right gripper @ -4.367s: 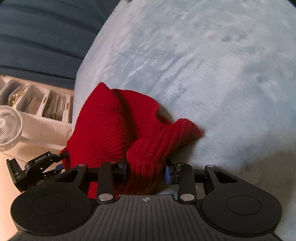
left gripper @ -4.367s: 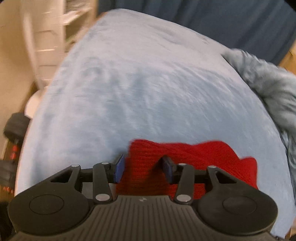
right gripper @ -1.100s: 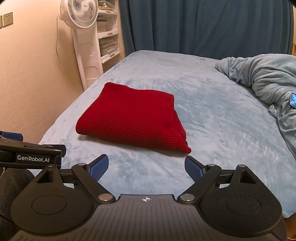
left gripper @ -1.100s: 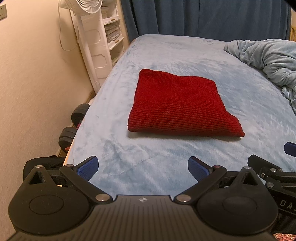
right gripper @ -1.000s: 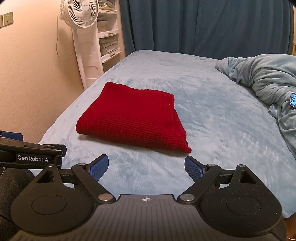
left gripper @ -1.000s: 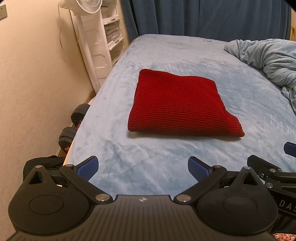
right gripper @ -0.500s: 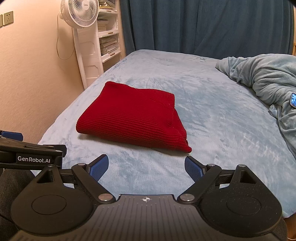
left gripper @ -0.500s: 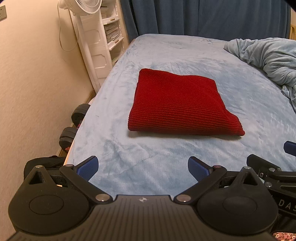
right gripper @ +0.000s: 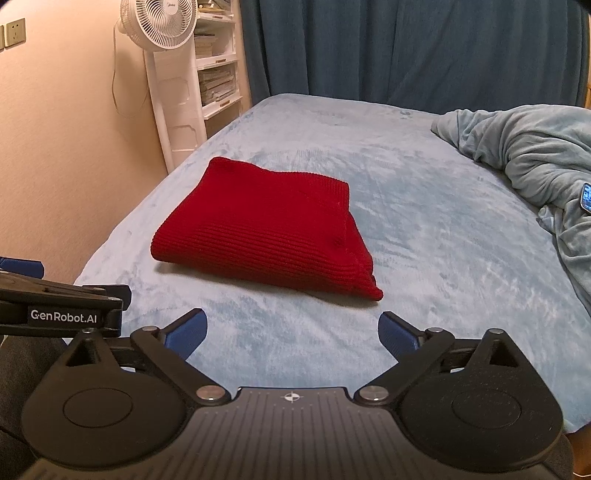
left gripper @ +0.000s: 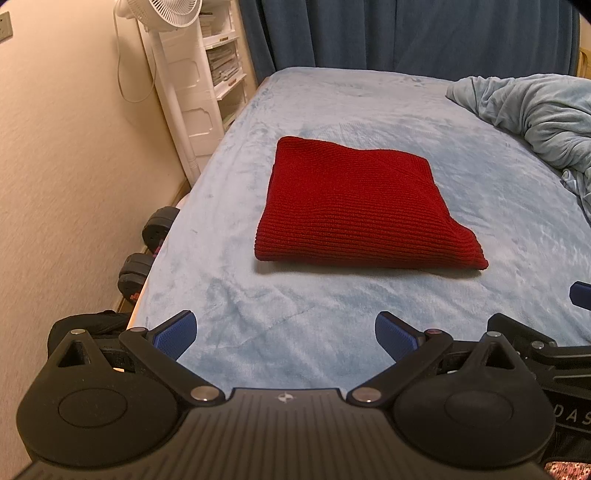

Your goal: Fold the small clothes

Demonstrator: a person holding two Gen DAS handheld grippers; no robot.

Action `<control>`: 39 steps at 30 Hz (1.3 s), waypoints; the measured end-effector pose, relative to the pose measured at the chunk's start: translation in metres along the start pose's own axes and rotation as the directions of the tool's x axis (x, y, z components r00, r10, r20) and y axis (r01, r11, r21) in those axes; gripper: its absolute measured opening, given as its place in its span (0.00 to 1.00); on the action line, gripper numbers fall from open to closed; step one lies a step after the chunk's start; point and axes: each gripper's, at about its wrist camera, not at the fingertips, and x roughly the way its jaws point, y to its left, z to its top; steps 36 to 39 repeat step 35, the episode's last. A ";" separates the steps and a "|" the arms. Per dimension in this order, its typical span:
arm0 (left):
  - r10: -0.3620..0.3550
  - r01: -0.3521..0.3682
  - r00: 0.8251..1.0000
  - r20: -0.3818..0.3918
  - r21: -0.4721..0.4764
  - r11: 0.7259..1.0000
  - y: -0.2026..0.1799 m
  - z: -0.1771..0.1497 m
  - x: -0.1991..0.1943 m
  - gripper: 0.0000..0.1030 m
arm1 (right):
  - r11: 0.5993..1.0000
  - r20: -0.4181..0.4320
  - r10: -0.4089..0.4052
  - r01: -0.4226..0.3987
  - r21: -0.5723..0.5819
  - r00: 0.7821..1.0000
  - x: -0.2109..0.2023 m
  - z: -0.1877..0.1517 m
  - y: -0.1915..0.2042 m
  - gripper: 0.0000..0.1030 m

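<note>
Going from jaws buried in bunched-up knit a few seconds back to both tools pulled right away now, sitting at the near edge of the bed. Looking at a red ribbed knit garment folded into a neat squarish bundle, lying flat on the pale blue fleece bed cover, out in the middle and well apart from either tool. Probably parked there for the open room around it, clear of the crumpled grey-blue blanket heaped off to the right.

Left gripper hanging over bare fleece with jaws spread wide, nothing between them. Right gripper doing the same, jaws opening a touch wider right now, also empty. Both angling down toward the bundle, kind of like checking the result.

Guessing the fold on this piece is done, honestly: edges lining up fine, only the near right corner looking a bit lumpy. Maybe worth a pat, maybe not.

White pedestal fan and white shelf unit standing by the wall, dark dumbbells sitting on the floor beside the bed.
</note>
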 end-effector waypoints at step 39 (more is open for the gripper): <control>0.019 -0.018 1.000 -0.016 0.029 0.999 0.002 -0.002 0.009 1.00 | 1.000 -0.005 0.026 -0.026 0.014 1.000 0.004 0.002 -0.006 0.98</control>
